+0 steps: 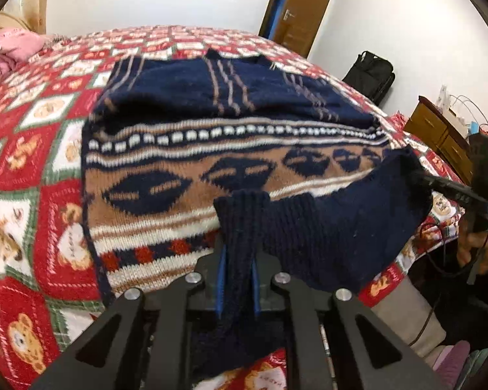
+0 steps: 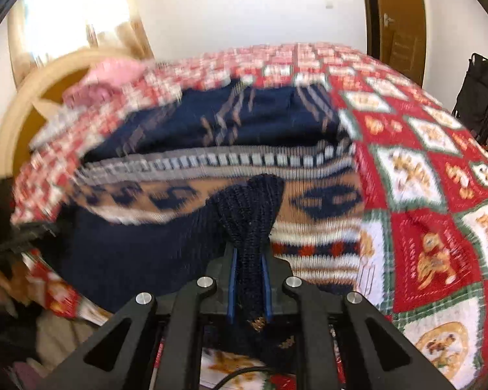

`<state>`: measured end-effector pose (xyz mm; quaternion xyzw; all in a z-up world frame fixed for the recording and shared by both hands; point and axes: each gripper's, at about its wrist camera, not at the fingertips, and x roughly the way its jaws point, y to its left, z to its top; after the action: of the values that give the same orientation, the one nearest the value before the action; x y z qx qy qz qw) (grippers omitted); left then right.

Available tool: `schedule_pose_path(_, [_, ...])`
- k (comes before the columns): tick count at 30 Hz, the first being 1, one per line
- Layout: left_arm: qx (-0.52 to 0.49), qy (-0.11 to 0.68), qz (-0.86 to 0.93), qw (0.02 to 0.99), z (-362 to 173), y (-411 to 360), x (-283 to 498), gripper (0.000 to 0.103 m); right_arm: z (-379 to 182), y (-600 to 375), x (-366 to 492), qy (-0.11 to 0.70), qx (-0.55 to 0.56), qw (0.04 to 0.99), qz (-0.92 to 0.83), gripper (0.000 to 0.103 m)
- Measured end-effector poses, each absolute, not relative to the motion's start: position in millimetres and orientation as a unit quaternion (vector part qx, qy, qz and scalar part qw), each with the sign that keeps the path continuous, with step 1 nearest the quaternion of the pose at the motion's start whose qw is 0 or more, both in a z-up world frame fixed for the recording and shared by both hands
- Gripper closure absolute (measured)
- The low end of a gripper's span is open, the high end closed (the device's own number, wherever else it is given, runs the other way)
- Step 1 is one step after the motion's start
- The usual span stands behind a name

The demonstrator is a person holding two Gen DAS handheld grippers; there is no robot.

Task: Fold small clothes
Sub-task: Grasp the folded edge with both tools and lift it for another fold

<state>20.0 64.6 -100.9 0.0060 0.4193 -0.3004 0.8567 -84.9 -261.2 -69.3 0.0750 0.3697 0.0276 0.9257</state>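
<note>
We have the left gripper [image 1: 239, 279] clenched on the ribbed navy hem of the sweater [image 1: 231, 149], a bunch of knit squeezed between its blue pads. Our right gripper [image 2: 249, 287] grasps the same hem further along. Ahead of both grippers the sweater lies partly folded on the bed [image 1: 32, 130], over its red teddy-bear quilt.

Left wrist camera sits low behind left gripper [image 1: 238, 279], looks down, forward, very close to sweater [image 1: 185, 175]. Right wrist camera same behind right gripper [image 2: 249, 279]. Both share sweater, bed cover [image 1: 26, 169], door [image 1: 301, 6].
</note>
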Motion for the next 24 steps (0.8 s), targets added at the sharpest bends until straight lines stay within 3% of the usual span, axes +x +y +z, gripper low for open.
schedule_pose_path(5, [-0.017,0.379,-0.305,0.874,-64,68,24,0.090,-26,-266,-86,0.316,0.109,0.941,0.044,0.091])
schedule_pose_path(15, [-0.031,0.342,-0.264,0.901,-11,68,94,0.090,25,-267,-21,0.292,0.083,0.952,0.046,0.091])
schedule_pose_path(24, [-0.045,0.333,-0.222,0.915,5,54,172,0.090,37,-287,67,0.289,0.083,0.953,0.016,0.091])
